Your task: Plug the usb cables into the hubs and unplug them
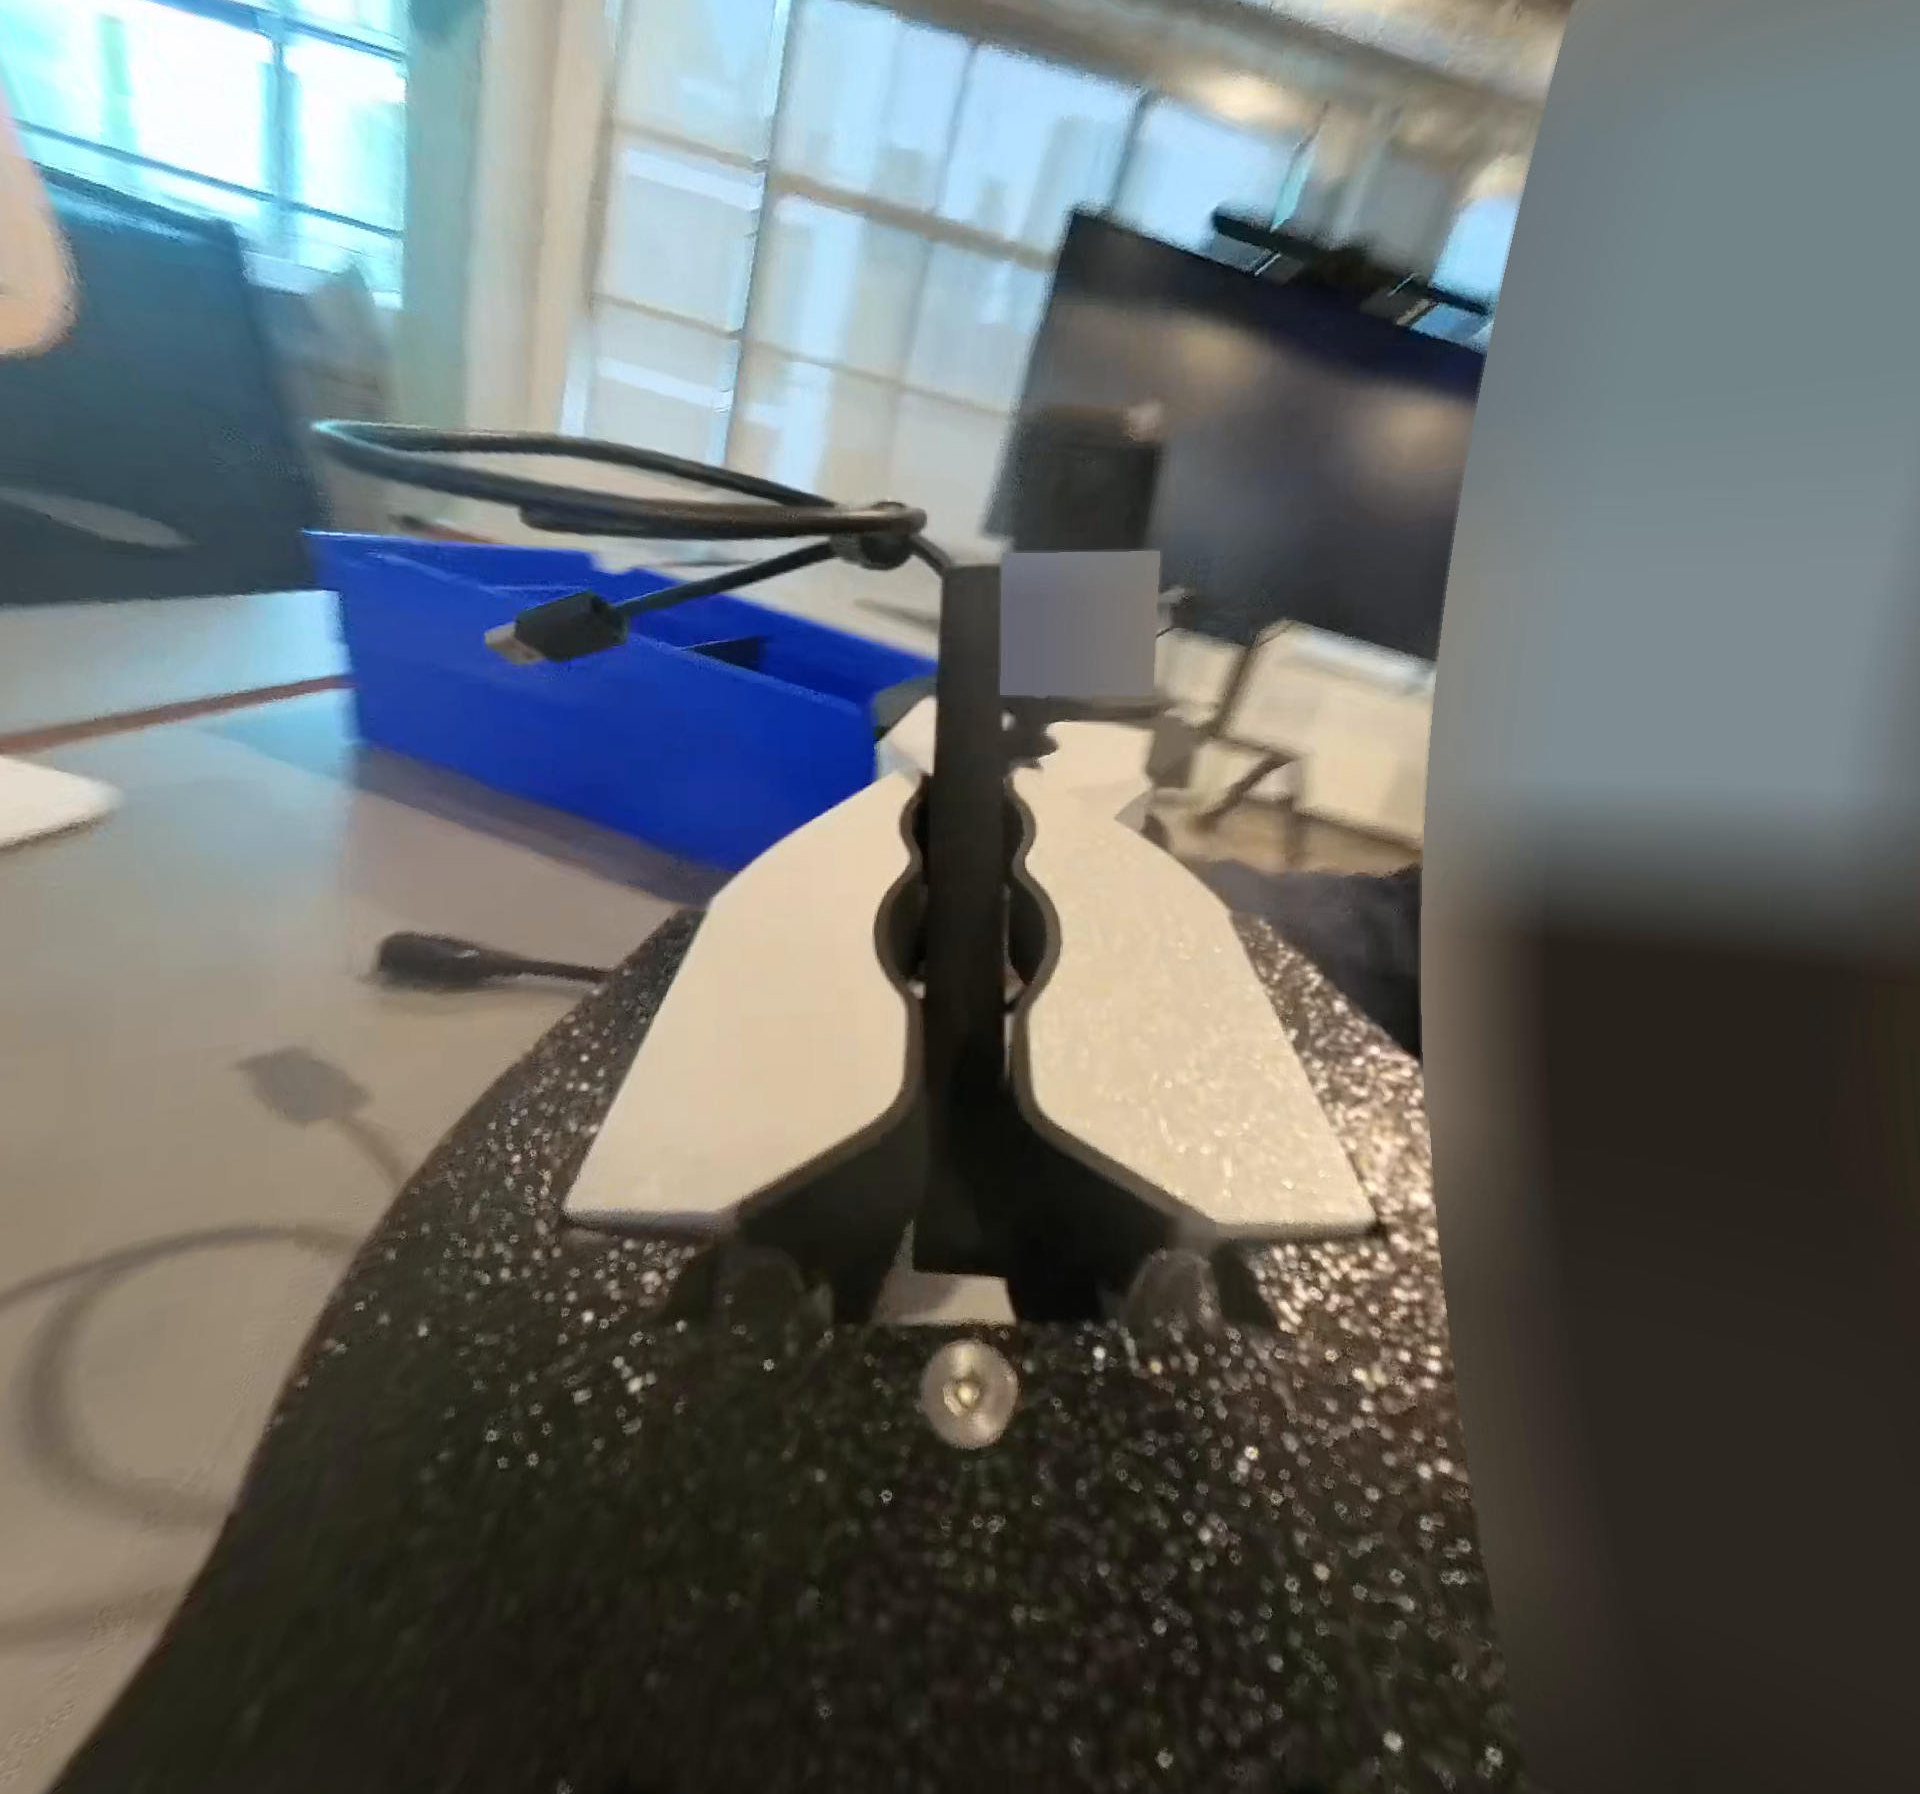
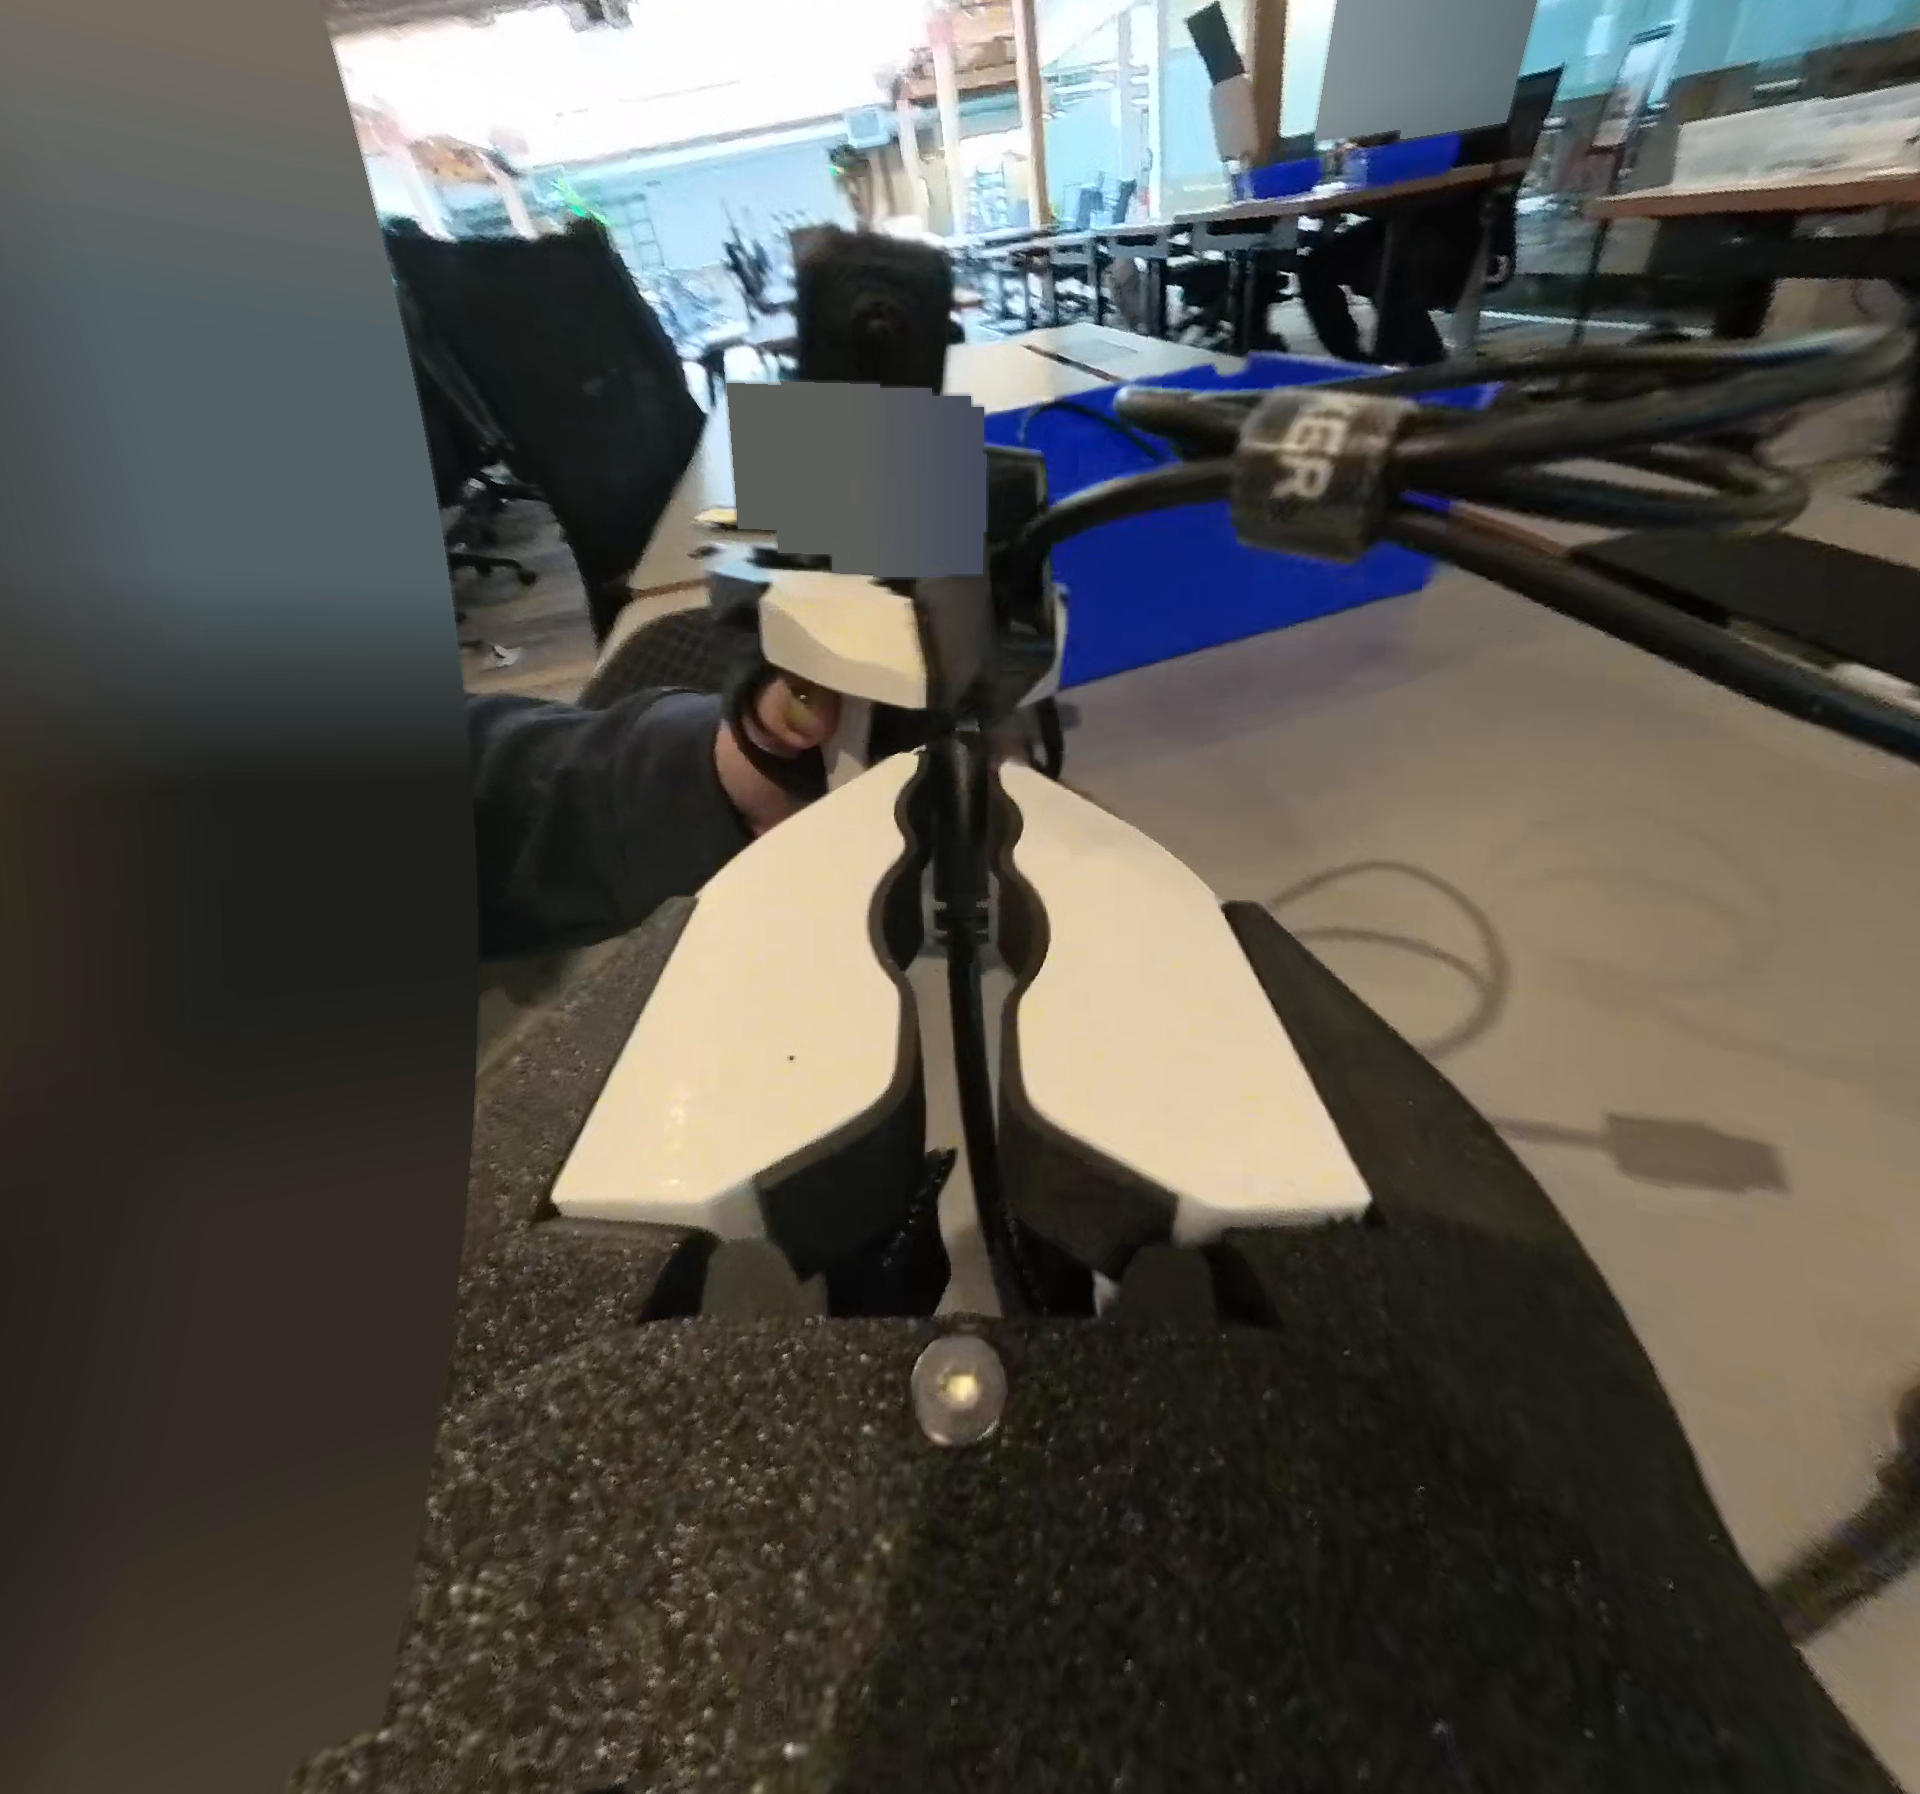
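Note:
In the left wrist view my left gripper (image 1: 966, 794) is shut on a slim black usb hub (image 1: 964, 664), seen edge-on and sticking out past the fingertips. The hub's own black cable (image 1: 623, 487) loops in a coil to the left, and its plug (image 1: 551, 638) hangs free. My right gripper (image 2: 956, 773) is shut on a black usb cable plug (image 2: 961, 871), with the cable running back between the jaws. The plug tip meets the hub held by the left gripper (image 2: 914, 648) straight ahead; I cannot tell if it is seated. The strapped cable coil (image 2: 1309, 471) hangs at upper right.
A blue bin (image 1: 623, 736) stands on the grey table (image 1: 208, 913) behind the grippers and also shows in the right wrist view (image 2: 1195, 560). A black plug (image 1: 436, 960) and a grey cable with plug (image 2: 1673, 1157) lie on the table. Office chairs (image 2: 540, 373) stand beyond the table.

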Available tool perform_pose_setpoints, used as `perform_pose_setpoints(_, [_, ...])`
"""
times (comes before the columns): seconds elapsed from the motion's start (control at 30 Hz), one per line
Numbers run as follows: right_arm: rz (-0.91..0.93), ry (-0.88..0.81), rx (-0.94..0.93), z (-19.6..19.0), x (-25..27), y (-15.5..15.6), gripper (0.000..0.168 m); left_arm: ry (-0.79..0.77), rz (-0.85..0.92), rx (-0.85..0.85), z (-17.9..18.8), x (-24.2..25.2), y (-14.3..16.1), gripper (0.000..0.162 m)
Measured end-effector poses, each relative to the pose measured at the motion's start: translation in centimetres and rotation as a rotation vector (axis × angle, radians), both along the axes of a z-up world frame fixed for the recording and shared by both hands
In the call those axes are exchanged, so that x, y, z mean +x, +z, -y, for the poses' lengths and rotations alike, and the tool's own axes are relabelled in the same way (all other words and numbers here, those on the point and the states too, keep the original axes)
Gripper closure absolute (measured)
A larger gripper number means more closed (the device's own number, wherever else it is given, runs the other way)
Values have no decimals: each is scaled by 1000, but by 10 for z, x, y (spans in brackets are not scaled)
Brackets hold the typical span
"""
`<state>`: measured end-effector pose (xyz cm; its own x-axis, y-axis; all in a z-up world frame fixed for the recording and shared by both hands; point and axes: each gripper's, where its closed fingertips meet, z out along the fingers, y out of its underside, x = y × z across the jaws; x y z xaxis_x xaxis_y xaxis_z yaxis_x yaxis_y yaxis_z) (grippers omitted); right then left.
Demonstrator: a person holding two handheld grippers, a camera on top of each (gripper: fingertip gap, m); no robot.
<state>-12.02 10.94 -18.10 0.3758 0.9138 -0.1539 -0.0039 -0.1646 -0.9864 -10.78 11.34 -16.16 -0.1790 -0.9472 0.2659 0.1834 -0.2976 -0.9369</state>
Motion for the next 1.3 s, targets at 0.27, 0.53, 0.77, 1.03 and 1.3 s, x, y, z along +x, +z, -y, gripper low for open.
perform_pose_setpoints(0.27, [-55,130,-78,10,2,4,160,-84,72,-62,9,0,5,152])
perform_pose_setpoints(0.53, [-32,117,-36,13,2,8,159,-77,73,-65,11,0,8,151])
perform_pose_setpoints(0.77, [51,157,-39,19,3,2,159,-205,115,-181,17,0,5,148])
perform_pose_setpoints(1.03, [84,73,31,14,3,6,159,-116,132,-163,12,0,10,151])
perform_pose_setpoints(1.3, [15,160,-48,16,5,4,159,-137,141,-173,15,2,8,149])
